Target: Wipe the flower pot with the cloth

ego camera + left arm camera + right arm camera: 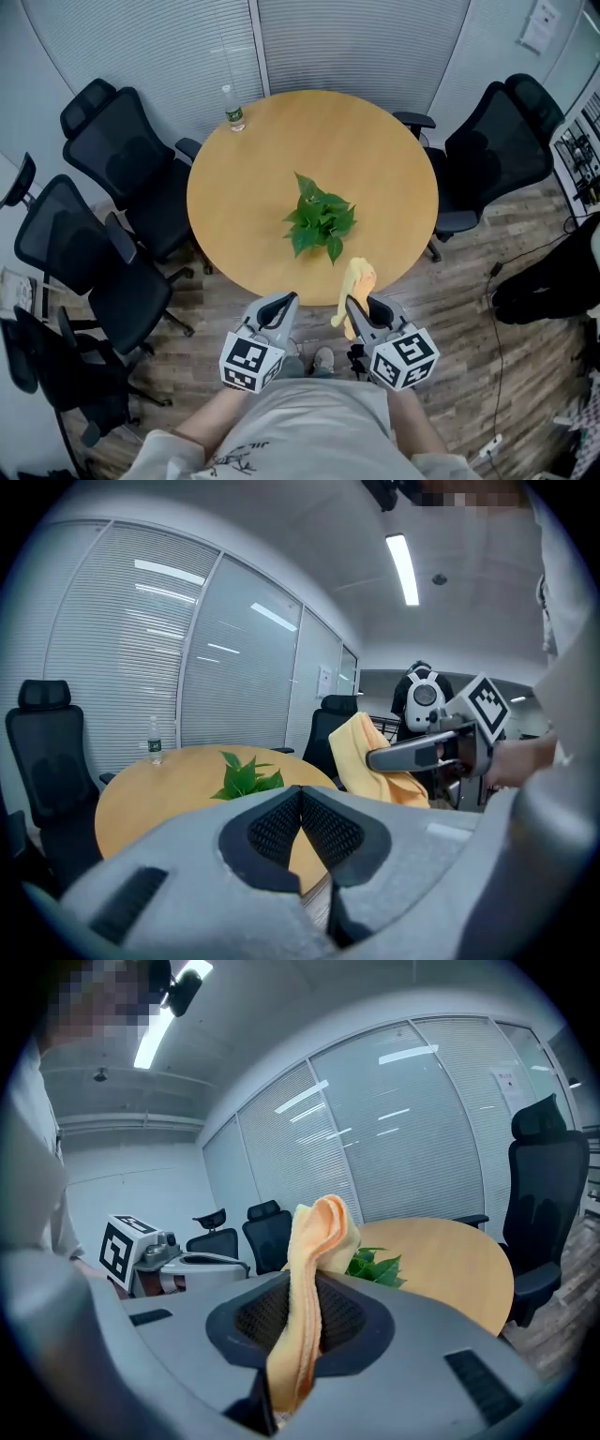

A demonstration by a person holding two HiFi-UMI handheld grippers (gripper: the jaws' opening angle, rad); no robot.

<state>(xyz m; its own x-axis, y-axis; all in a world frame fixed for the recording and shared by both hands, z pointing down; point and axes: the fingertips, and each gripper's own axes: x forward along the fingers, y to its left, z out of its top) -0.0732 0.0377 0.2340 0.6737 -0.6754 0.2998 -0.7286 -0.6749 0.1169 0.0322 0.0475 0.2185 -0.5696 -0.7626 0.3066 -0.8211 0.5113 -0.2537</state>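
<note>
A soft yellow cloth (pixel 310 1269) is gripped by the fingers of the right gripper (pixel 362 315), at five o'clock from the green leafy plant (pixel 319 223) at the round wooden desk's (pixel 375 155) centre. Its flower pot is probably hidden by leaves. The left gripper's (pixel 300 832) fingers are pressed together, empty.
</note>
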